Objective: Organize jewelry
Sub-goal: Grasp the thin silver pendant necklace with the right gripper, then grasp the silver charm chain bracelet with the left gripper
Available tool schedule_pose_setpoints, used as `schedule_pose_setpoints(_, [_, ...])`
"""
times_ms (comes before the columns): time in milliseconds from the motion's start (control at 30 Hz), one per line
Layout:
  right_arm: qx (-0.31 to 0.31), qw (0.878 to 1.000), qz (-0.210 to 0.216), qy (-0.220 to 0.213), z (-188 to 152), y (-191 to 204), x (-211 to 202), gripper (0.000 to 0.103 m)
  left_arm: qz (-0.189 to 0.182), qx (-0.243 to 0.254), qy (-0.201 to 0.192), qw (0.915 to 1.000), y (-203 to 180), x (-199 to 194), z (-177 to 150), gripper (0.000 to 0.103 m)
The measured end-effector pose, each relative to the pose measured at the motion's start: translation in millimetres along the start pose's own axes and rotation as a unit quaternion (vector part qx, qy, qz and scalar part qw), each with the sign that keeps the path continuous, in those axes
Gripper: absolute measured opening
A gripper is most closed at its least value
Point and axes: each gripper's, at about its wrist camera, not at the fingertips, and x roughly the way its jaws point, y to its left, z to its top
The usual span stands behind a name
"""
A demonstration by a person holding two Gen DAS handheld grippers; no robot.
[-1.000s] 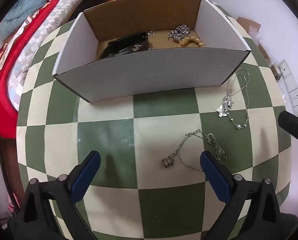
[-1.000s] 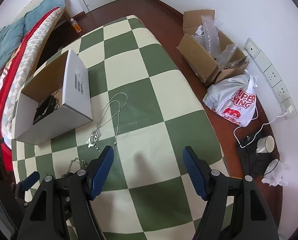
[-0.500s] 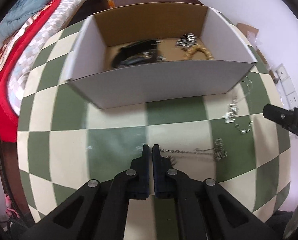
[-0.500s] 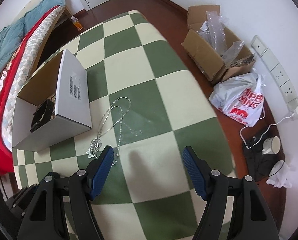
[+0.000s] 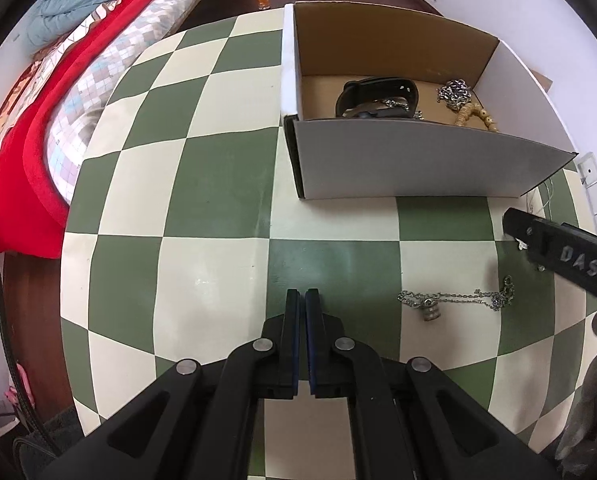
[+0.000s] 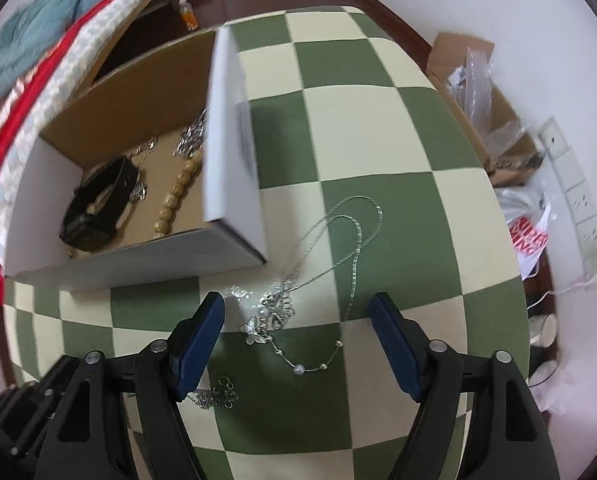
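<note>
An open cardboard box [image 5: 418, 164] [image 6: 234, 168] on the checkered table holds a black strap, a bead bracelet [image 6: 176, 196] and silver chains. A silver chain with a small charm [image 5: 454, 300] lies on the table right of my left gripper [image 5: 302, 300], which is shut and empty. My right gripper [image 6: 296, 312] is open over a thin silver necklace with a butterfly pendant [image 6: 266, 320], its fingers either side of it. The right gripper's finger [image 5: 558, 252] shows in the left wrist view.
A bed with a red and patterned quilt [image 5: 58, 92] runs along the table's left side. A cardboard box with plastic wrap [image 6: 486, 96], a plastic bag [image 6: 526, 236] and wall sockets [image 6: 578, 196] lie off the right edge.
My left gripper shut without holding anything and moved left, away from the charm chain. My right gripper came forward and left, down over the butterfly necklace, staying open.
</note>
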Motion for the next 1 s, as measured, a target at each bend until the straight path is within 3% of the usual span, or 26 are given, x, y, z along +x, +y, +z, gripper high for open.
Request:
schedule_pose_setpoints(67, [-0.011, 1.000, -0.014, 0.000, -0.1, 8.4, 0.5, 0.076, -0.003, -0.001, 0.000, 1.0000, 0.6, 0.1, 0.0, 0.000])
schedule_pose_setpoints(167, [-0.028, 1.000, -0.010, -0.008, -1.2, 16.2, -3.3, 0.057, -0.004, -0.001, 0.000, 1.0000, 1.2, 0.9, 1.2, 0.000])
schedule_pose_setpoints(233, [-0.042, 0.999, -0.010, -0.015, -3.7, 21.9, -7.1, 0.026, -0.006, 0.000, 0.000, 1.0000, 1.0, 1.3, 1.9, 0.001])
schedule_pose_setpoints(300, [-0.050, 0.999, -0.010, -0.014, -5.6, 26.9, -9.1, 0.008, -0.007, 0.000, 0.001, 1.0000, -0.5, 0.9, 1.5, 0.000])
schedule_pose_setpoints(500, [-0.062, 0.998, -0.003, -0.007, -27.2, 23.1, -15.5, 0.006, -0.012, 0.005, 0.003, 0.9999, -3.6, -1.3, -2.5, 0.000])
schedule_pose_setpoints(733, [-0.024, 0.999, 0.038, 0.024, -79.4, -18.7, -32.6, 0.006, -0.033, 0.026, 0.009, 0.9991, -10.7, -11.7, -23.2, 0.000])
schedule_pose_setpoints(833, [0.006, 0.997, 0.065, 0.042, -106.9, -36.3, -39.3, 0.005, -0.066, 0.027, 0.021, 0.9973, -11.8, -19.8, -36.9, 0.000])
schedule_pose_setpoints(1000, [0.058, 0.991, 0.105, 0.056, -123.5, -64.7, -39.6, 0.005, -0.158, -0.004, 0.039, 0.9866, -0.3, -35.4, -36.2, 0.002])
